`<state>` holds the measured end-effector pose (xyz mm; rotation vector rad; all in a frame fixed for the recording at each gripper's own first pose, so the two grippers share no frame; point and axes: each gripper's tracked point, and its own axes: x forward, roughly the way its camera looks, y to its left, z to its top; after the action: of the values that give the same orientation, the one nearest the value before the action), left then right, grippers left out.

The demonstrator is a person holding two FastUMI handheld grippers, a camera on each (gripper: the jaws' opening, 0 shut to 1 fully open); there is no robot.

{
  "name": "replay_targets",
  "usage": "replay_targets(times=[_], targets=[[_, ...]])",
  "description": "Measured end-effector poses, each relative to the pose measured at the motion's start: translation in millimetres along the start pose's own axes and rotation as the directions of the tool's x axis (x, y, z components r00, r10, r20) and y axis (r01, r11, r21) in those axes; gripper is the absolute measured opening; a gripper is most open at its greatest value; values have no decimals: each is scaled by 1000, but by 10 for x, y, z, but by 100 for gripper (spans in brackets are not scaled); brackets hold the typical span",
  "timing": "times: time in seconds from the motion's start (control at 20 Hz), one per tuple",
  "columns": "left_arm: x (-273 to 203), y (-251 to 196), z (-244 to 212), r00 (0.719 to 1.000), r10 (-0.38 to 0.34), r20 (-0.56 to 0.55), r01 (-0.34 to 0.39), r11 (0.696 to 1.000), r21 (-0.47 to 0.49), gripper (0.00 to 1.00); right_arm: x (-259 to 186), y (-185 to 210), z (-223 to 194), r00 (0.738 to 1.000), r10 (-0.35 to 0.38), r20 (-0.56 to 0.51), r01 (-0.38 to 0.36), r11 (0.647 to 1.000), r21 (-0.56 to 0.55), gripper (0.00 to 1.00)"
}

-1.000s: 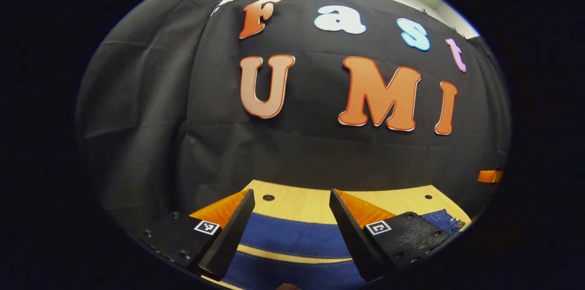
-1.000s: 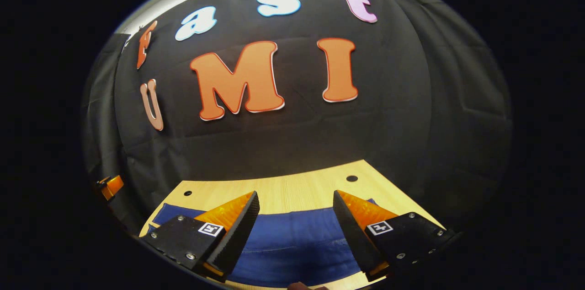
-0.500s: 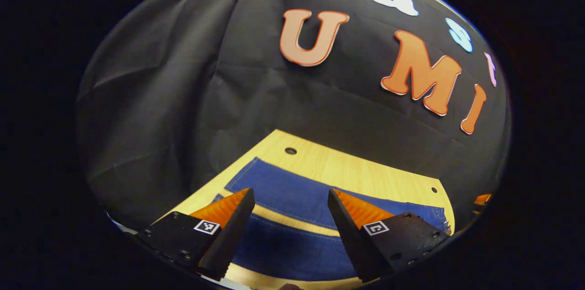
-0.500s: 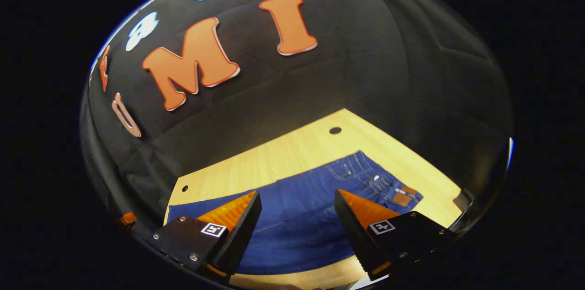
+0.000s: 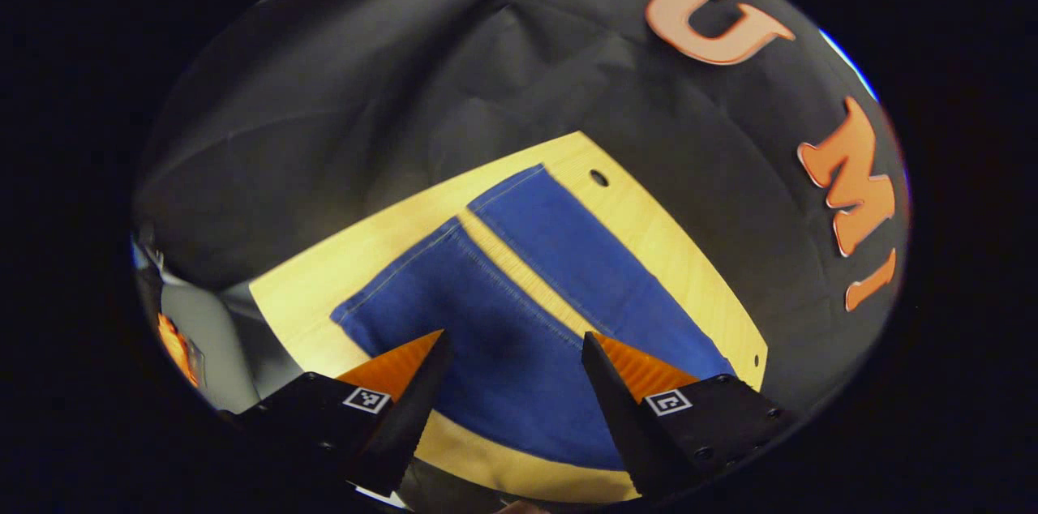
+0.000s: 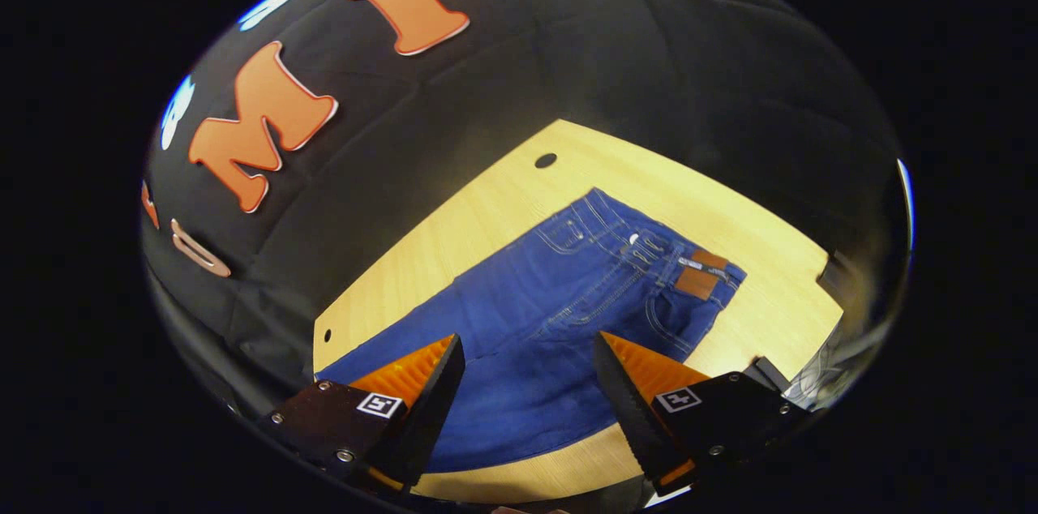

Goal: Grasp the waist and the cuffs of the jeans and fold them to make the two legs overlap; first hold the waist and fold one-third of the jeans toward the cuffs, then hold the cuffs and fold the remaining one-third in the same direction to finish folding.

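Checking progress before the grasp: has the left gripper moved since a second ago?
Yes. The left gripper has swung left and tilted down: the wooden table and both jeans legs now show ahead, cuffs in sight. Its fingers stay open.

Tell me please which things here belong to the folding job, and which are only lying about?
Belong to the job:
- jeans, spread flat, legs apart
- waist
- cuffs
- left gripper, open
- right gripper, open

Only there:
- wooden table
- black cloth wall
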<state>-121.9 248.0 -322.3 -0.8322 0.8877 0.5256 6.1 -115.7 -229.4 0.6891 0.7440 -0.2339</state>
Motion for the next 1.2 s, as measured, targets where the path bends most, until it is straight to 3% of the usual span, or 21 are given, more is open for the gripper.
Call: replay_targets(times=[0.35,0.65,1.2], targets=[[158,585,-201,993,19,-115,-41,980,-193,98,94,-198,-205,995,-16,-96,27,993,113,98],[271,967,-312,986,21,-168,-67,959,-274,98,156,-280,-323,987,5,-160,29,978,207,98],[581,881,-199,967,-210,-145,145,920,-365,95,86,-451,-577,984,-6,-179,73,924,375,98]])
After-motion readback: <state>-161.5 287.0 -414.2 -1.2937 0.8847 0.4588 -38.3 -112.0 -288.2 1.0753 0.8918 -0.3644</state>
